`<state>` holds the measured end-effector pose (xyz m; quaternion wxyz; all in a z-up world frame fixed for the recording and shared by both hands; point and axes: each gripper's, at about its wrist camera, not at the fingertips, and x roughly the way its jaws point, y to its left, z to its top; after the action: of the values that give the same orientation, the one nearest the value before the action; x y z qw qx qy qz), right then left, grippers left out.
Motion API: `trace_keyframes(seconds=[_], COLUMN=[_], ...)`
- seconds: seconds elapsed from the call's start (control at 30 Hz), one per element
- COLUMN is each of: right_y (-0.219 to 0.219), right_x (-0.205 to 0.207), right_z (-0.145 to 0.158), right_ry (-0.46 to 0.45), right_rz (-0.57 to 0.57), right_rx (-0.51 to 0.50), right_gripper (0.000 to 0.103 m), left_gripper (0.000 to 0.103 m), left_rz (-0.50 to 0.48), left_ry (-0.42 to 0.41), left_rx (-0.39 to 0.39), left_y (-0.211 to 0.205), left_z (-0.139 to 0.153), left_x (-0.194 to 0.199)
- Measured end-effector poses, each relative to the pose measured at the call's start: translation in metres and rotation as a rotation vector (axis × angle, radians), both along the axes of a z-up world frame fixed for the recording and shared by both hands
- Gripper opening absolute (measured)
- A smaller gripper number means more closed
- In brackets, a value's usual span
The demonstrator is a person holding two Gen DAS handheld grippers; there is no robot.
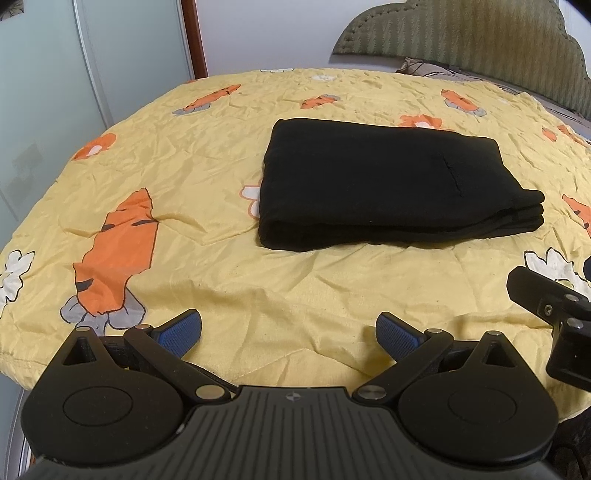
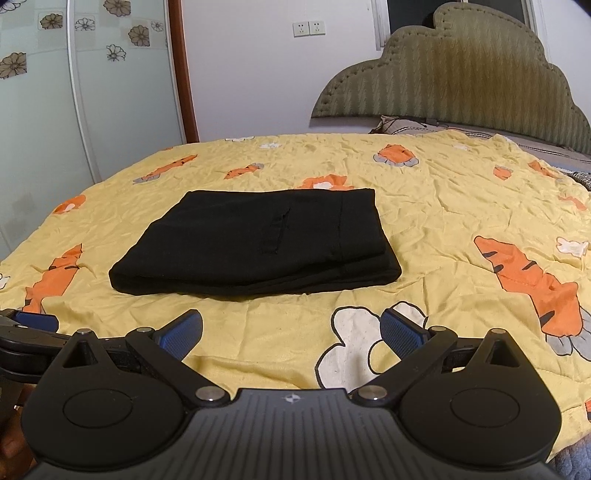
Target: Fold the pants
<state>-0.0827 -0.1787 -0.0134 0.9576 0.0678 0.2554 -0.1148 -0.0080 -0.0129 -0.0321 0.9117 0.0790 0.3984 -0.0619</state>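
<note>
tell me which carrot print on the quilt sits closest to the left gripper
The big upright orange carrot on the yellow quilt, ahead and left of the open left gripper. It is the largest and nearest; the other carrot prints lie farther back, around the folded black pants.

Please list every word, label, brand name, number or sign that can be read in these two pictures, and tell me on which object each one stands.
No readable text in either view.
Left gripper: only a small round emblem on its body, no letters.
Right gripper: the same emblem, no letters.
Black pants: no label or tag shows.
Yellow quilt: printed carrots and flowers only, no words.
Wall sockets: no marking can be read.
</note>
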Motion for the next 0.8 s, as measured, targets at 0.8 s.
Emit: trace_keyframes(seconds=[0.8], right_y=[-0.003], right_x=[0.016], right_z=[-0.052], right_ry=[0.04], right_rz=[-0.028], right_rx=[-0.07], right_gripper=[0.103], left_gripper=[0.103], left_rz=[0.028], left_ry=[-0.034], left_rx=[-0.043], left_y=[0.005], left_z=[-0.024], left_x=[-0.001])
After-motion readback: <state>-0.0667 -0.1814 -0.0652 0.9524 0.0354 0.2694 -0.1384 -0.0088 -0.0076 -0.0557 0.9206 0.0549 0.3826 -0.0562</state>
